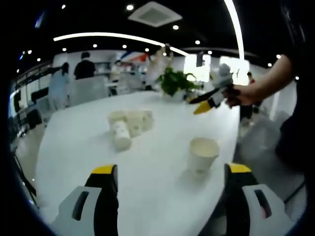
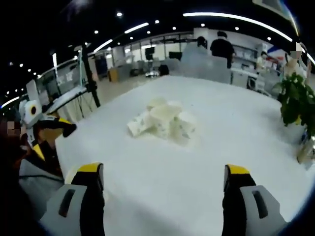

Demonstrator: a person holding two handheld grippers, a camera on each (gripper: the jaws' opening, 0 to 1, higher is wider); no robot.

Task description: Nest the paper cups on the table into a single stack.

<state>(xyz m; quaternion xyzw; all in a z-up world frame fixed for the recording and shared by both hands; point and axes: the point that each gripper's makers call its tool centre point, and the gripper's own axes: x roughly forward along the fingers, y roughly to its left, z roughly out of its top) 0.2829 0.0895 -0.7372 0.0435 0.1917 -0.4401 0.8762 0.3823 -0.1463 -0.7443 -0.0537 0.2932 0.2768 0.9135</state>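
Observation:
Several white paper cups (image 1: pixel 129 125) lie in a loose heap near the middle of the white table (image 1: pixel 74 147); some lie on their sides. One cup (image 1: pixel 203 153) stands upright and apart, near the table's right edge, just ahead of my left gripper (image 1: pixel 171 189). That gripper is open with nothing between its jaws. My right gripper (image 1: pixel 198 105), held in a hand (image 1: pixel 241 94), hovers over the table's far right side. In the right gripper view the heap (image 2: pixel 162 120) lies ahead of my open, empty right gripper (image 2: pixel 162 189), and the left gripper (image 2: pixel 51 132) shows at the left.
A potted plant (image 1: pixel 174 81) stands at the table's far end, also the plant (image 2: pixel 295 98) at the right. People (image 1: pixel 84 66) and chairs are beyond the table. A tripod (image 2: pixel 88 73) stands off the table's left edge.

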